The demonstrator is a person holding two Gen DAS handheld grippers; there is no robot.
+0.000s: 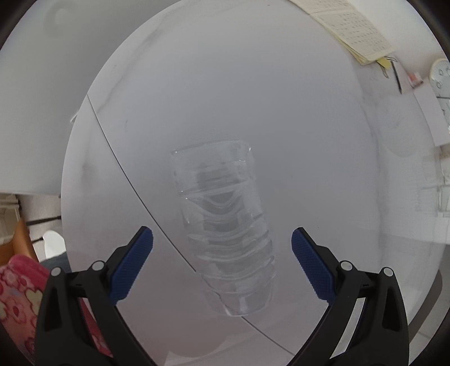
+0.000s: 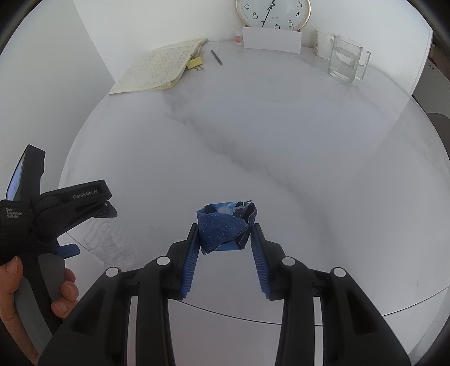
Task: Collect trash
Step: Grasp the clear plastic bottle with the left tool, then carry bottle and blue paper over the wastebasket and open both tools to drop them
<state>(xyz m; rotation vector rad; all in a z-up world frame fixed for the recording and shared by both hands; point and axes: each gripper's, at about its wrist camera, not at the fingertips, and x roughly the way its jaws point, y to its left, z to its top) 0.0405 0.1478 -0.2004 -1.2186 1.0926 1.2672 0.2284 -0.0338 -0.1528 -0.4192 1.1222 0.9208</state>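
Observation:
A clear, crushed plastic bottle (image 1: 222, 197) lies on the white round table (image 1: 281, 112). My left gripper (image 1: 222, 233) points straight down over it, open, with one blue pad on each side of the bottle and a gap to both. In the right wrist view the bottle (image 2: 109, 242) shows faintly under that gripper, which a hand (image 2: 64, 290) holds at the left edge. My right gripper (image 2: 225, 229) is shut on a crumpled blue speckled wrapper (image 2: 222, 222), held above the table (image 2: 253, 140).
At the table's far side lie an open notebook (image 2: 157, 67) with a yellow clip, a pen (image 2: 216, 57), a white card (image 2: 271, 39), a clock (image 2: 272, 12) and a glass mug of water (image 2: 344, 59). Pink flowered fabric (image 1: 17, 287) shows beyond the table's edge.

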